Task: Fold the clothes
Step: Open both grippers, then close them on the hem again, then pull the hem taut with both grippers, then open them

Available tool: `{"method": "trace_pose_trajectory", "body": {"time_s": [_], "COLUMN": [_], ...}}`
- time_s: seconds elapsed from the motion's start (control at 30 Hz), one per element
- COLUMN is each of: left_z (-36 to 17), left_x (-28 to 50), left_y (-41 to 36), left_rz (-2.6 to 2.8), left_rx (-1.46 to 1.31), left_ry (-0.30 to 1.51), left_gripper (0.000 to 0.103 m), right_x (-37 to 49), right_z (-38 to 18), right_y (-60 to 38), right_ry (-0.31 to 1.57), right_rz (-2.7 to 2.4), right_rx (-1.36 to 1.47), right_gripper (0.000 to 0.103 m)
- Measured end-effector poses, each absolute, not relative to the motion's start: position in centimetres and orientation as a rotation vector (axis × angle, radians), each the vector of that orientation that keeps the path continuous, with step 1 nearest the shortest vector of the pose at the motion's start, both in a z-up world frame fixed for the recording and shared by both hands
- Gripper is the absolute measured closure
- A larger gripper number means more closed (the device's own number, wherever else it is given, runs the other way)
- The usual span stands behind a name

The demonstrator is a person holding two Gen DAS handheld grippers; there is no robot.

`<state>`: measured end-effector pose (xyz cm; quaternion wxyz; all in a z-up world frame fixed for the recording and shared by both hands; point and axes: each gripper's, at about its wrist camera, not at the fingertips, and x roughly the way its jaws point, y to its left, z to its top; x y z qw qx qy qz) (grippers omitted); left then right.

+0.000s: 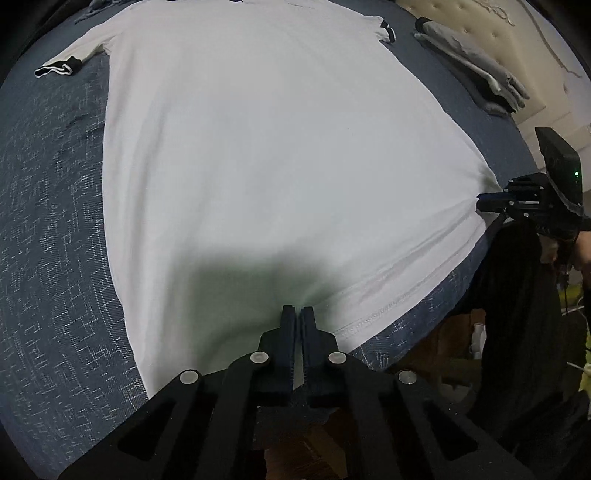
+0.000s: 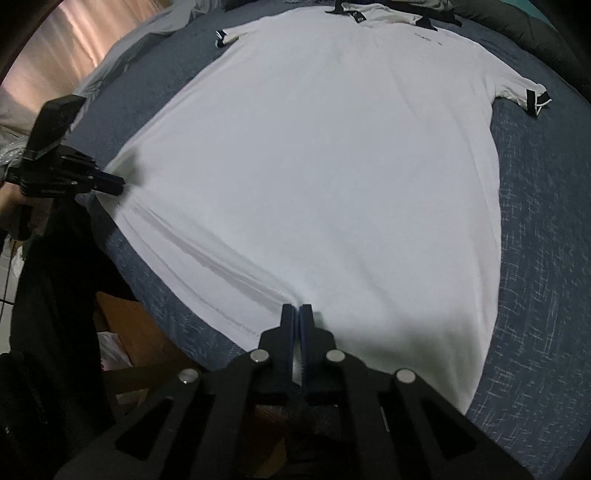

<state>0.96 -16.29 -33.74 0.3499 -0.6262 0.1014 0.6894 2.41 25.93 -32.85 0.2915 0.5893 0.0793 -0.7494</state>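
Note:
A white polo shirt [image 1: 258, 155] [image 2: 332, 166] with black collar and black sleeve cuffs lies flat, front up, on a blue patterned bedspread [image 1: 55, 221] [image 2: 535, 258]. Its hem runs along the near edge of the bed. My left gripper [image 1: 298, 310] is shut on the hem near one bottom corner, and the cloth puckers toward its tips. My right gripper [image 2: 297, 308] is shut on the hem near the other corner, with white fabric showing between its fingers. Each gripper also shows in the other's view: the right gripper [image 1: 480, 203] and the left gripper [image 2: 120, 184] both pinch fabric.
A stack of folded grey clothes [image 1: 472, 62] lies at the far side by a beige tufted headboard [image 1: 498, 22]. A dark quilt [image 2: 517, 26] sits beyond the collar. The bed's edge drops to a wooden frame [image 2: 147, 339], where the person's dark clothing [image 1: 517, 295] stands.

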Motion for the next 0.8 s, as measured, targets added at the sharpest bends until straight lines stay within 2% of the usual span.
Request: {"method": "trace_pose_trajectory", "body": {"time_s": [0.2, 0.33, 0.53, 0.67, 0.73, 0.8], "left_z": [-31.5, -31.0, -33.6, -34.8, -34.6, -33.8], "left_x": [0.6, 0.9, 1.6, 1.3, 1.3, 1.3], "left_y": [-17.6, -18.1, -15.7, -16.0, -16.0, -16.4], "left_rz": [1.750, 1.722, 1.693, 1.706, 1.703, 1.709], "left_rx": [-1.588, -1.587, -1.654, -1.673, -1.673, -1.660], "left_ry": [0.176, 0.167, 0.236, 0.221, 0.206, 0.181], "left_gripper": [0.101, 0.101, 0.101, 0.100, 0.100, 0.096], "right_x": [2.8, 3.3, 3.4, 3.1, 3.1, 3.0], "right_z": [-30.7, -31.9, -34.2, -34.7, -34.0, -32.7], "right_y": [27.3, 26.9, 25.4, 25.6, 26.3, 27.7], "right_ry": [0.123, 0.147, 0.167, 0.144, 0.104, 0.023], "right_rz": [-1.955, -1.893, -1.882, -1.868, -1.879, -1.915], "right_rx": [1.538, 1.588, 1.639, 1.671, 1.662, 1.632], "right_gripper": [0.101, 0.101, 0.101, 0.099, 0.094, 0.080]}}
